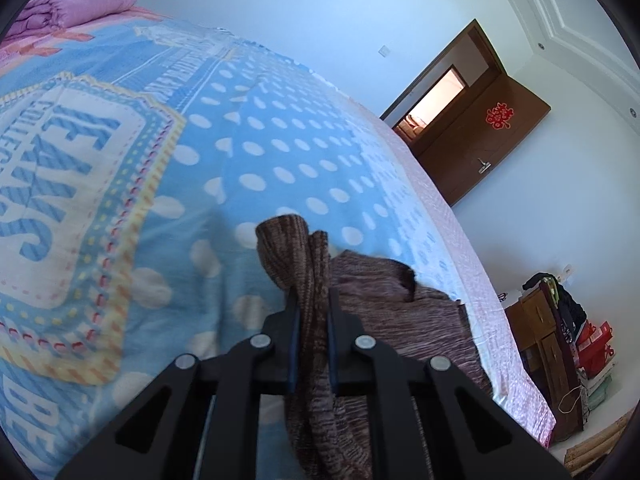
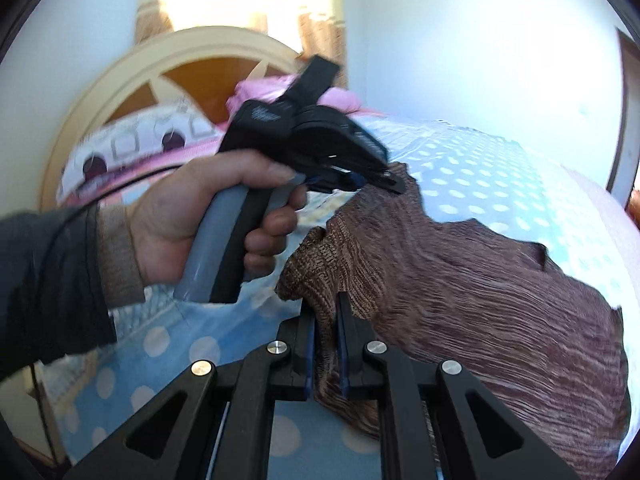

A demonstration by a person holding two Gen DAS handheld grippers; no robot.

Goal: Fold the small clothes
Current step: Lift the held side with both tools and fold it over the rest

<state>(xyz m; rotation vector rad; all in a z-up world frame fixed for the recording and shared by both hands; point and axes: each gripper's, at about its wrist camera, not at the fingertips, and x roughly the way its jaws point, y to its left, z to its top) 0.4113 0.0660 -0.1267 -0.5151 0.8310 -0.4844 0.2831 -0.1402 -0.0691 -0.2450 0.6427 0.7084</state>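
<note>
Left gripper (image 1: pixel 312 300) and right gripper (image 2: pixel 325 304) both clamp the knit (image 2: pixel 480 288).
I see it spread lower right over the blanket (image 1: pixel 280 152).

The blue polka-dot blanket (image 1: pixel 256 152) on the bed carries a cream badge (image 1: pixel 60 184) at the left with large blue striped letters; they run sideways and are partly cut off, so no whole word reads surely. The far brown door (image 1: pixel 492 148) bears a red double-happiness character (image 1: pixel 497 116).
</note>
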